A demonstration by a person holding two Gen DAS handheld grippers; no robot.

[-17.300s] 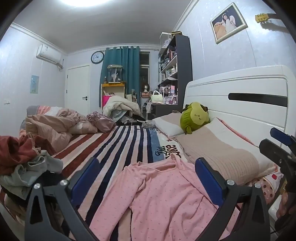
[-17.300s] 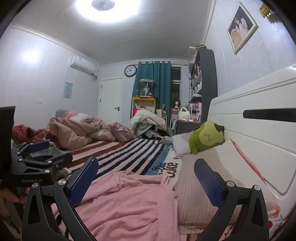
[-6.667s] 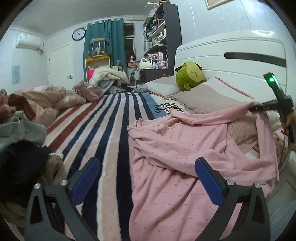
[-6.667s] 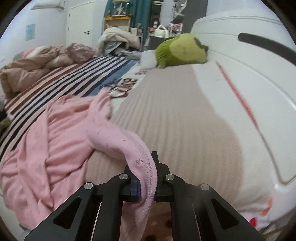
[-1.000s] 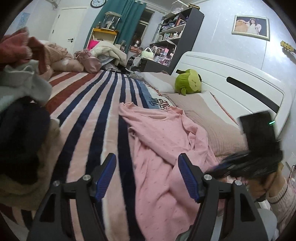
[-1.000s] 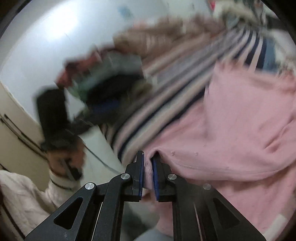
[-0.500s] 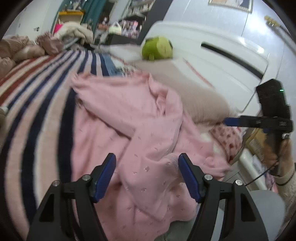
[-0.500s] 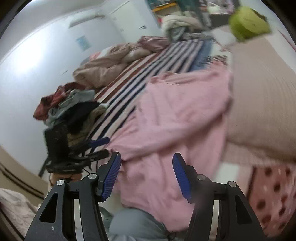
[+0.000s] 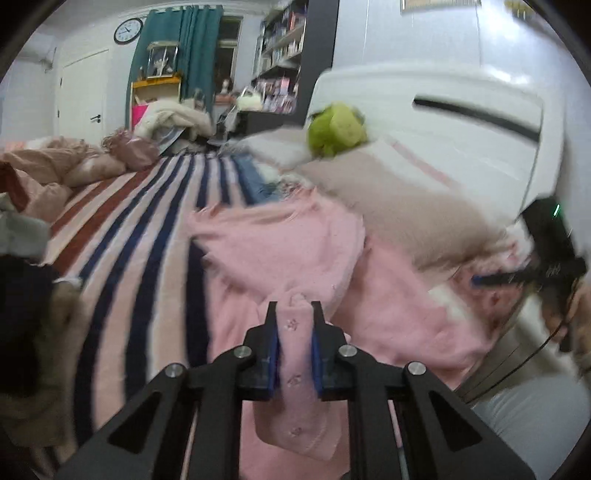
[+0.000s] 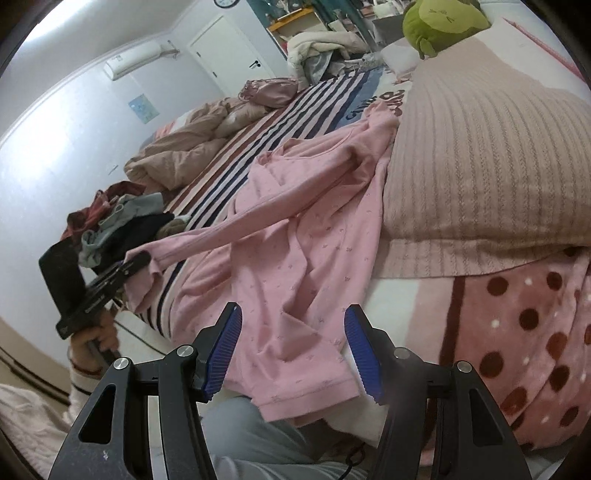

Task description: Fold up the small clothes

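Observation:
A pink dotted long-sleeved top (image 10: 295, 236) lies crumpled on the striped bed, its hem at the near edge. My left gripper (image 9: 294, 310) has its jaws closing, and the blue pads press on the cuff end of one sleeve (image 9: 295, 354). In the right wrist view that sleeve (image 10: 221, 229) stretches taut from the top to the left gripper (image 10: 135, 263), which is held out past the bed's edge. My right gripper (image 10: 293, 325) stands open just above the top's hem with nothing pinched. In the left wrist view the right gripper (image 9: 480, 279) shows at the far right, in a hand.
A beige ribbed pillow (image 10: 480, 147) and a green plush toy (image 10: 443, 22) lie by the white headboard (image 9: 443, 140). A pile of other clothes (image 10: 122, 221) sits on the left of the striped blanket (image 9: 147, 229). A polka-dot blanket (image 10: 517, 314) covers the near right corner.
The left jaws, open around the sleeve half a second ago, have closed on it. The right gripper let go of the pink fabric and swung over to the hem.

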